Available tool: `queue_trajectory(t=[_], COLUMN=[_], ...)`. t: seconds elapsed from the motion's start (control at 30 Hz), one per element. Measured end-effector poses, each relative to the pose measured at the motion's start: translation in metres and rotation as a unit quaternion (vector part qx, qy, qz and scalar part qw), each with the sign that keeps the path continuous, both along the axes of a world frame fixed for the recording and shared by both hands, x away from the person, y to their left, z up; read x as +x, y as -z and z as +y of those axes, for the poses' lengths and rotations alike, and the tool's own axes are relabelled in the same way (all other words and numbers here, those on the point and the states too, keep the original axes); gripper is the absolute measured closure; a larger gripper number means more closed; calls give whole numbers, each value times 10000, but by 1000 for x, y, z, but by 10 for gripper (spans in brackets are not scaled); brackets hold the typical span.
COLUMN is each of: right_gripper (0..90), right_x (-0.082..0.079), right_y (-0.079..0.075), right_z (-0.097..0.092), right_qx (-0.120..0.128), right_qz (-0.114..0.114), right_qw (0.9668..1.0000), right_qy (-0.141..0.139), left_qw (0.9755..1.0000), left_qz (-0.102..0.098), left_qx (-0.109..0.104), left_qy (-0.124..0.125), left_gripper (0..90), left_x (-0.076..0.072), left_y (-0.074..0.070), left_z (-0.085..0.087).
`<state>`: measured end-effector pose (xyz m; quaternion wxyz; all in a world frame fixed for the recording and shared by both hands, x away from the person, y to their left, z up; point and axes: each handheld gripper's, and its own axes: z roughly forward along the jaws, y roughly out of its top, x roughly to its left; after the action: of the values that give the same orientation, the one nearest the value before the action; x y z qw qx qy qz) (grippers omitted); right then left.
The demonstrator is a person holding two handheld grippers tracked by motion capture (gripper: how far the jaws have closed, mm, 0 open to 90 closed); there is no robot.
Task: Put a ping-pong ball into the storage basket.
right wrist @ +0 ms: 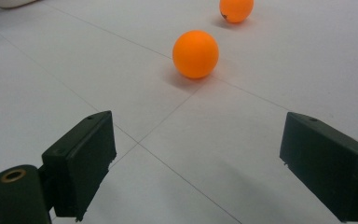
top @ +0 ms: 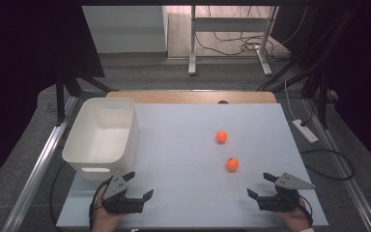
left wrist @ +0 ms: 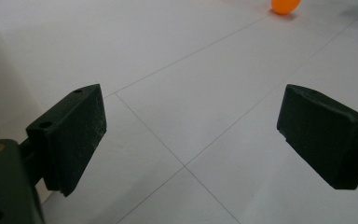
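Open table (top: pixel 183 145) ahead; white bin (top: pixel 101 137) left, 2 orange balls (top: pixel 232 164) right

We find no text, label, brand, number or sign that can be read anywhere in these views.
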<state>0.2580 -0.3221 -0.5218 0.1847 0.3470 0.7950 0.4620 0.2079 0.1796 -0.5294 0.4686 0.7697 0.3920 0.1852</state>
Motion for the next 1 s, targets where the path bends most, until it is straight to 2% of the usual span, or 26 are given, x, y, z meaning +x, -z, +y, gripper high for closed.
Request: queue_trajectory(t=[0.17,0.33,0.53,0.67,0.77,1.0], right_gripper=[102,105,107,109,110,115], right_x=[1,3,2,0,-1,2], right_y=[0,1,0,0,-1,-2], right_z=[1,3,3,3,2,2], right_qx=[-23,-42,-62,-61,-52,-53], right_qz=[49,95,64,58,42,24], right_qw=[10000,9999,10000,10000,10000,10000], right_qy=[-17,-57,-21,-28,-6,5], left_qw=[9999,9999,9999,9998,9998,9998], left_qz=[-72,-63,-73,-160,-120,-116], left_qx=[-16,-61,-59,-9,-107,-112], left_qy=[-84,-71,-59,-97,-111,-107], left_gripper=[91,91,91,91,90,90], left_x=[0,1,1,1,1,1], left_y=[-1,-2,-4,-6,-7,-8], left_z=[2,3,2,1,2,1])
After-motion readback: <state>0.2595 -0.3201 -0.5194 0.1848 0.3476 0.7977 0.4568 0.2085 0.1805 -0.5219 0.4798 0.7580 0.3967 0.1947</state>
